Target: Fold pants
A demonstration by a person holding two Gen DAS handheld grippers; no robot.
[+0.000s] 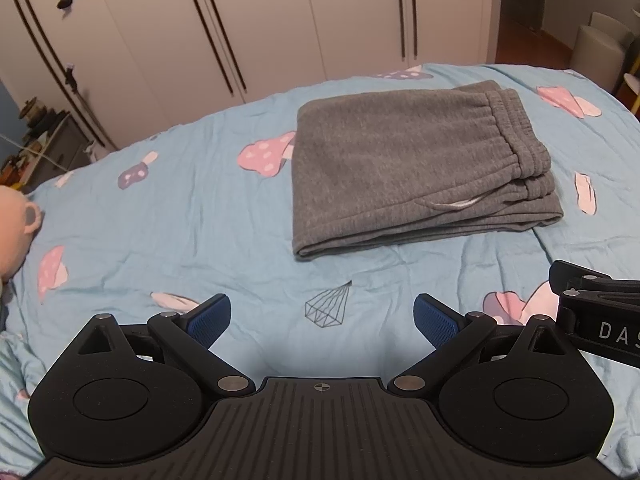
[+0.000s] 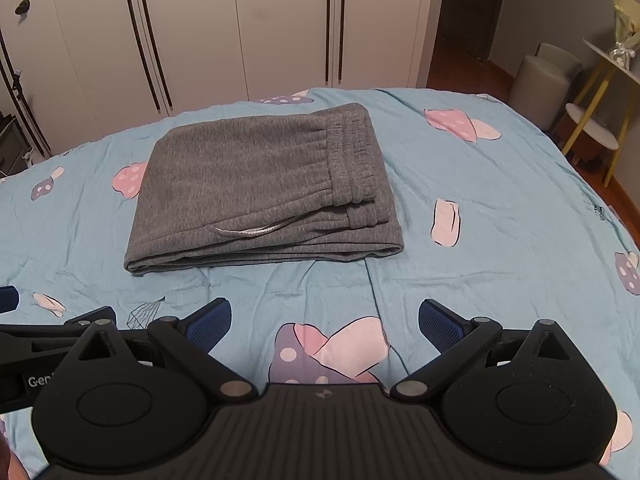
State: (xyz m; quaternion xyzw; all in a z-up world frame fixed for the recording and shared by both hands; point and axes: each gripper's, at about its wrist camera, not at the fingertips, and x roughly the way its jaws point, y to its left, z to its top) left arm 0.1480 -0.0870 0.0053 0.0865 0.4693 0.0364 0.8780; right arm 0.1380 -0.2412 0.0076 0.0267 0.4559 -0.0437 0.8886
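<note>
We hold both grippers low over the blue bedspread [image 1: 180, 216], side by side. Our left gripper [image 1: 322, 318] has its fingers spread apart and empty; our right gripper [image 2: 325, 318] likewise. The grey pants [image 2: 256, 184] lie folded in a flat stack ahead of both, touching neither, waistband to the right. Only the left wrist view shows a plush toy [image 1: 16, 224] far to the left; only the right wrist view shows a yellow-legged side table [image 2: 592, 136] off to the right.

grey fleece pants [image 1: 404, 160], folded into a flat rectangle, elastic waistband on top, right side
</note>
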